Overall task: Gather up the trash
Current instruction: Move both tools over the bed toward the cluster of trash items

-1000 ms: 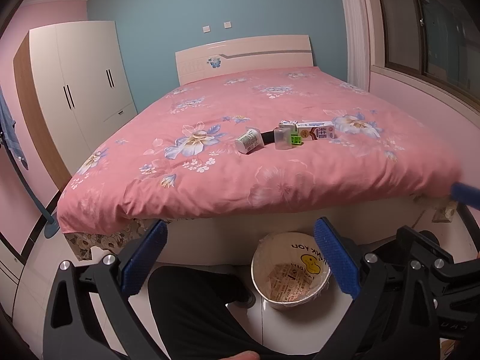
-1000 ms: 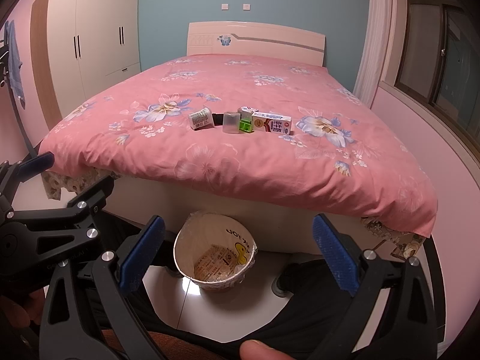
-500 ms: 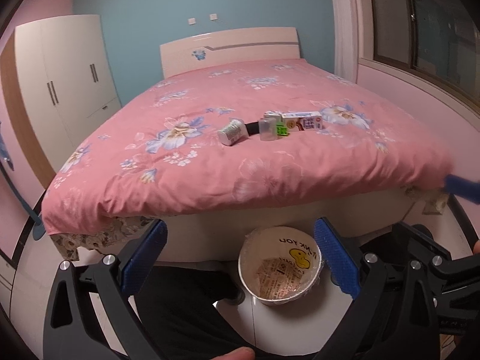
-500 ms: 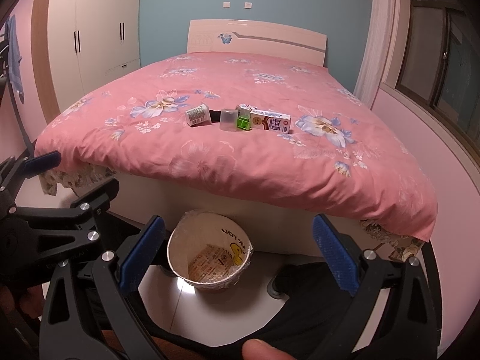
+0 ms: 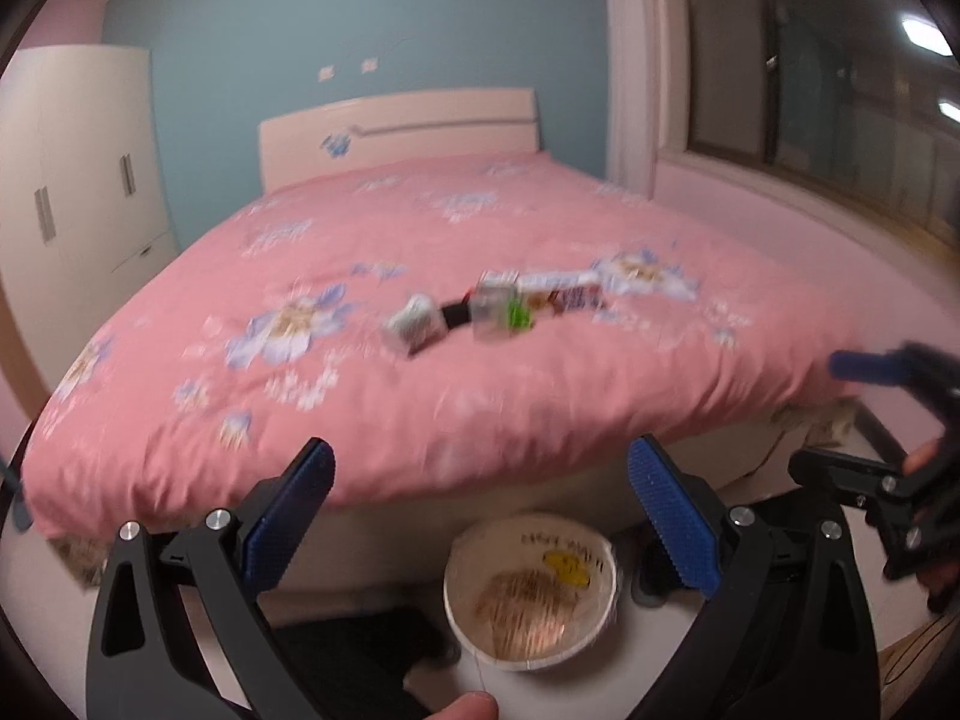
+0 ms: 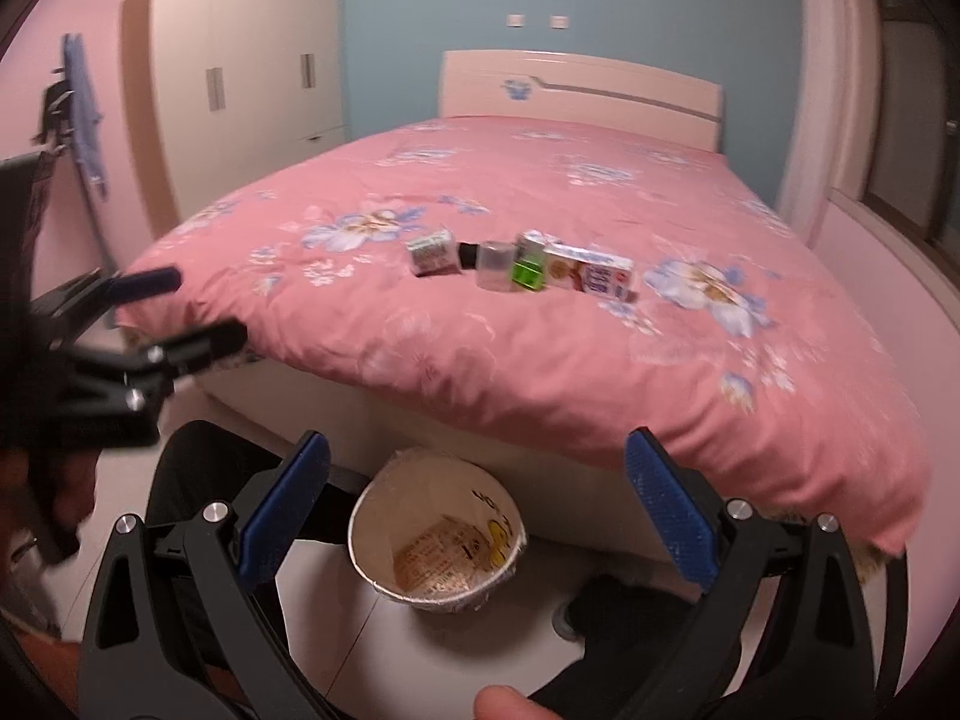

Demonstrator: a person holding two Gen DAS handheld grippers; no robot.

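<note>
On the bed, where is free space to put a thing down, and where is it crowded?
Free: the bedspread between the trash row and the headboard, and the strip from that row to the bed's near edge. Crowded: the row from the small cup to the milk carton.

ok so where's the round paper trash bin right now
The round white paper trash bin stands on the pale floor at the foot of the pink floral bed, low and centre in both wrist views, framed between each gripper's open blue-padded jaws.

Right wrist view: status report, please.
Both tools open, empty. Small cartons and clear cup on pink bed. Paper bin on floor. Nothing in the way.
</note>
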